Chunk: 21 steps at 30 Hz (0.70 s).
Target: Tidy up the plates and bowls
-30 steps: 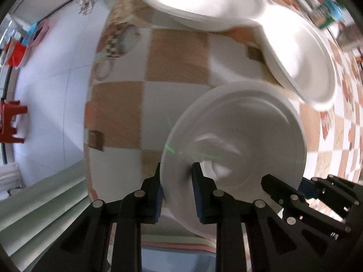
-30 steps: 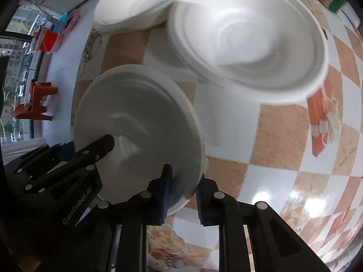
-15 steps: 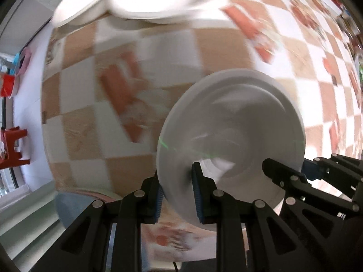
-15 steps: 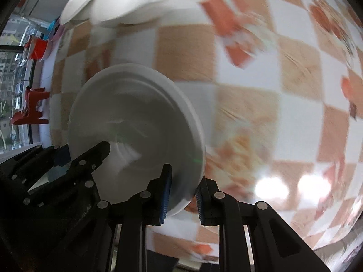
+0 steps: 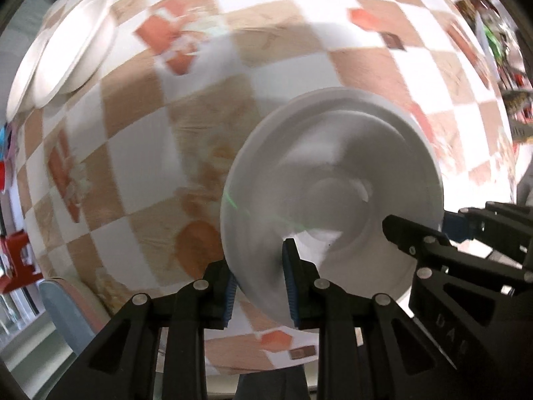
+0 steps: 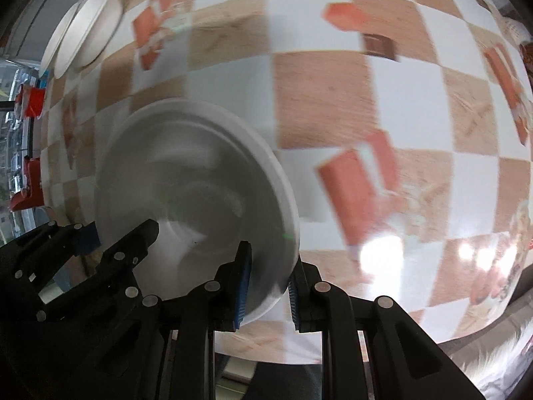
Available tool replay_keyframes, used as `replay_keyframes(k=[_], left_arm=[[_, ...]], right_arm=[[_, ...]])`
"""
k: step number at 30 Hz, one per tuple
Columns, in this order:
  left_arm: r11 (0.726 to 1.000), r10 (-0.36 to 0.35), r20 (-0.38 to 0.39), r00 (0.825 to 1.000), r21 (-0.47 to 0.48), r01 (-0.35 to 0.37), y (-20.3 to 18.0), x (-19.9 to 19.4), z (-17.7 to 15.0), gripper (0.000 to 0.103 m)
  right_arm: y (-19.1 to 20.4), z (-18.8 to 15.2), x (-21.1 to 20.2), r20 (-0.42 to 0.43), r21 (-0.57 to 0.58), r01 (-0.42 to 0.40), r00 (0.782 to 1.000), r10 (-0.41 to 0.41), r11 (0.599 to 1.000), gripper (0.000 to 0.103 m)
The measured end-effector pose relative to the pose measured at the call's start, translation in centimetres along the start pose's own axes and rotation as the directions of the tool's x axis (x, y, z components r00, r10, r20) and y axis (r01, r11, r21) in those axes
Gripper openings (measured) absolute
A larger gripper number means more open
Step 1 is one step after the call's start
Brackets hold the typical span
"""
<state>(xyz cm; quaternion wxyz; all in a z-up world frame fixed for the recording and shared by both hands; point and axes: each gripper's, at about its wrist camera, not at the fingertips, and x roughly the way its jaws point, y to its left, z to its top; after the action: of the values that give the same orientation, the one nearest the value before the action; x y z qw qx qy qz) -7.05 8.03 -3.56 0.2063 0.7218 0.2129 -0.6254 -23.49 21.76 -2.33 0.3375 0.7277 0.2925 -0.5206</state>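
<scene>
A white foam bowl [image 5: 333, 166] hangs just above the chequered tablecloth [image 5: 299, 33], held from two sides. My left gripper [image 5: 258, 276] grips its near rim between blue pads, and its jaws are opening slightly with the rim still between them. My right gripper [image 6: 268, 276] is shut on the opposite rim of the same bowl [image 6: 186, 173]. Each wrist view shows the other tool: the right gripper [image 5: 421, 230] at the bowl's right side, the left gripper [image 6: 120, 233] at its left. Two white plates [image 5: 66, 50] lie overlapped at the table's far left corner [image 6: 83, 23].
The tablecloth [image 6: 333, 83] spreads wide beyond the bowl. The near table edge runs along the bottom of both views. A red stool [image 5: 16, 260] stands on the floor at the left. Cluttered items [image 5: 499, 50] sit blurred at the far right.
Both grippers carried the bowl sideways across the table, away from the other white dishes, which slid from the top centre to the upper left corner of both views.
</scene>
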Motion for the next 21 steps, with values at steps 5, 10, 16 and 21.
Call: replay_keyframes(k=[5, 10, 16, 21], left_arm=[[0.999, 0.009, -0.032, 0.999, 0.047, -0.007, -3.6, 1.0, -0.4, 0.048], [0.998, 0.015, -0.020, 1.000, 0.057, -0.014, -2.8, 0.4, -2.5, 0.077], [1.000, 0.017, -0.016, 1.000, 0.014, -0.016, 0.1, -2.0, -4.8, 0.079], [0.990, 0.044, -0.008, 0.999, -0.133, -0.044, 1.1, -4.8, -4.3, 0.079]], right_arm=[[2.0, -0.1, 1.1, -0.024, -0.013, -0.005, 1.000, 0.004, 1.000, 0.022], [3.8, 0.4, 2.1, -0.034, -0.026, -0.054, 0.998, 0.053, 0.998, 0.022], [5.8, 1.2, 1.0, 0.002, -0.044, -0.092, 0.996, 0.092, 0.995, 0.094], [6.7, 2.3, 0.5, 0.047, -0.030, -0.122, 0.991, 0.123, 0.992, 0.094]])
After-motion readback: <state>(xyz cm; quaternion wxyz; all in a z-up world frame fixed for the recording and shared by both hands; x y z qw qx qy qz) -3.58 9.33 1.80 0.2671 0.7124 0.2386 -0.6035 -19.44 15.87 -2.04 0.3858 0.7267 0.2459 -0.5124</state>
